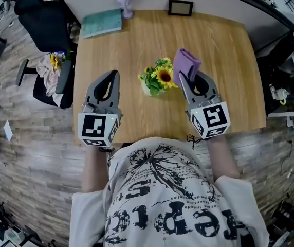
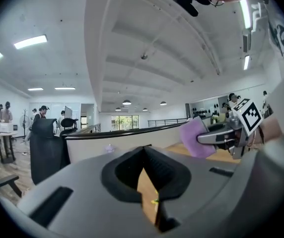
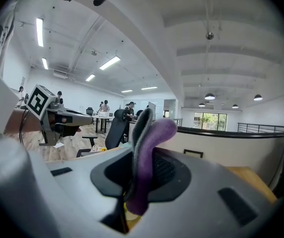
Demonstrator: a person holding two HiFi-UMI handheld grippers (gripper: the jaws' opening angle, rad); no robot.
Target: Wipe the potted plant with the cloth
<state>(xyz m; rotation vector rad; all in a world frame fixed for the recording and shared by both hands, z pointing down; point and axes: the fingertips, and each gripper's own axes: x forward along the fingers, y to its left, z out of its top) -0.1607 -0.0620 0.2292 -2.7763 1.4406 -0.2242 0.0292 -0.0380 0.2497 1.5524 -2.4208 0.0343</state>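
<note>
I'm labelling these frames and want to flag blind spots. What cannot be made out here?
- Pot of the potted plant: head view, flowers cover most of it.
- Potted plant in the left gripper view: only a yellow speck shows past the shut left gripper.
- Potted plant in the right gripper view: the cloth held by the right gripper largely hides it.
- Photo frame: head view, contents too small.
</note>
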